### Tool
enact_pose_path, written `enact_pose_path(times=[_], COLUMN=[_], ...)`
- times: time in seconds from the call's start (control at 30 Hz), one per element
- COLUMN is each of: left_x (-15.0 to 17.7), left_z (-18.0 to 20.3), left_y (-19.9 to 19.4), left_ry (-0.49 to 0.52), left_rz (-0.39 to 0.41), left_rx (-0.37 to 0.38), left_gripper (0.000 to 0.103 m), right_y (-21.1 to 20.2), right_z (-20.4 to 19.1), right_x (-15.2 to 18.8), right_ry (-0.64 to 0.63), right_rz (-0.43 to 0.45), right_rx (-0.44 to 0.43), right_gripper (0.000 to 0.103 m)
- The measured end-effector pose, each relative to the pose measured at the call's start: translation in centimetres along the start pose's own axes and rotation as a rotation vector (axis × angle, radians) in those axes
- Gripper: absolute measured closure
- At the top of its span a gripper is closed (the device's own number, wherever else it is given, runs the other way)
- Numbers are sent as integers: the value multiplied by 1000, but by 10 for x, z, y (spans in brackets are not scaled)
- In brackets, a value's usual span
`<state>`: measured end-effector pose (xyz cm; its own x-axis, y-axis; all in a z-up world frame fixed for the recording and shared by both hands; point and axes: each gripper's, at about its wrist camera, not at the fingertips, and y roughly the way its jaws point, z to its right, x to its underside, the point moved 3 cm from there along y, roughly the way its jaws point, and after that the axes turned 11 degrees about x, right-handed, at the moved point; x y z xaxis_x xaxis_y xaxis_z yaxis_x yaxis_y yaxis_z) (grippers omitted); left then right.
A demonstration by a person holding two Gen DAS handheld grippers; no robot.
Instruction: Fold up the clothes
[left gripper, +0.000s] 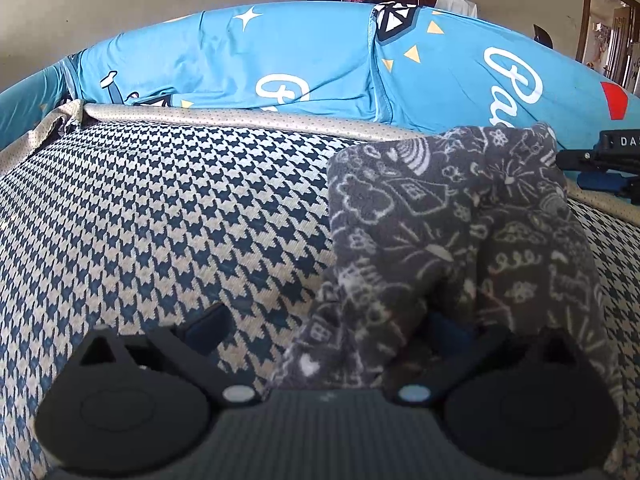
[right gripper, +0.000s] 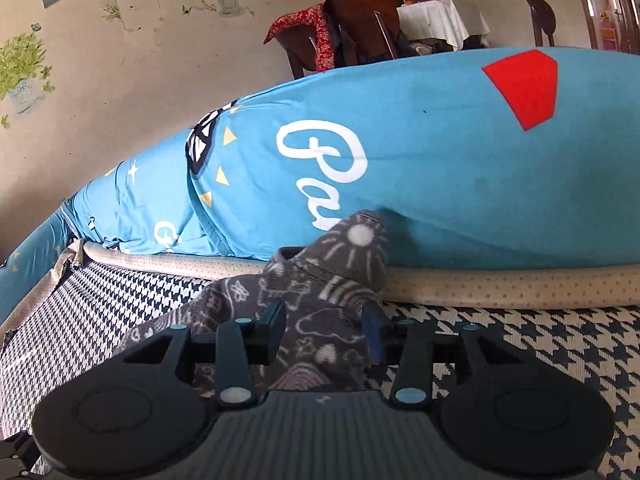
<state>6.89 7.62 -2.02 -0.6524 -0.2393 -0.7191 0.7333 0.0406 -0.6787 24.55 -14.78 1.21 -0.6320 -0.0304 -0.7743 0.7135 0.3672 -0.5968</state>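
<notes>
The thing being folded is a dark grey fleece garment (left gripper: 452, 240) covered in white doodle prints: clouds, hearts, little flowers, sunbursts. It's soft and fuzzy-looking, bunched into a lumpy strip rather than lying flat. It sits on a navy-and-cream houndstooth cushion (left gripper: 168, 216), toward that cushion's right side in the left wrist view, with its far end pushed up against the beige dotted piping (right gripper: 500, 284) and the big turquoise printed cover (right gripper: 420, 168) behind.

The left gripper (left gripper: 332, 330) has its jaws spread wide. The left finger hovers over bare houndstooth, while the right finger is buried under a fold of fleece, so I can't make out whether that pad touches anything.

The right gripper (right gripper: 326, 326) straddles the near end of the garment. Its jaws are parted, with fleece filling the gap between them. The fabric looks loose there, not pinched, though the pads sit close to its sides.

Hard to tell what kind of clothing it is, since no sleeve or leg reads clearly. The near end vanishes under both gripper bodies. The lettering on the turquoise cover is cut off by the fleece. A bit of the right gripper pokes in at the right edge of the left wrist view, cropped. Behind, a dark wooden chair (right gripper: 360, 28) with red floral cloth (right gripper: 316, 28) draped on it.
</notes>
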Motion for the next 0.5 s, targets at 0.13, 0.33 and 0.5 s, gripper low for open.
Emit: enact_pose_path(times=[0.13,0.33,0.5], left_x=[0,0,0], left_z=[-1,-4,-7], left_y=[0,1,1], left_ry=[-5,-21,-28], left_rz=[-1,-5,-5], left_rx=[5,21,39], left_gripper=[0,0,0], right_y=[9,27,37], right_z=[13,22,19], right_x=[6,17,21], right_ry=[34,113,150], right_rz=[-21,-66,-58], right_rx=[3,-54,-105], right_gripper=[56,55,54])
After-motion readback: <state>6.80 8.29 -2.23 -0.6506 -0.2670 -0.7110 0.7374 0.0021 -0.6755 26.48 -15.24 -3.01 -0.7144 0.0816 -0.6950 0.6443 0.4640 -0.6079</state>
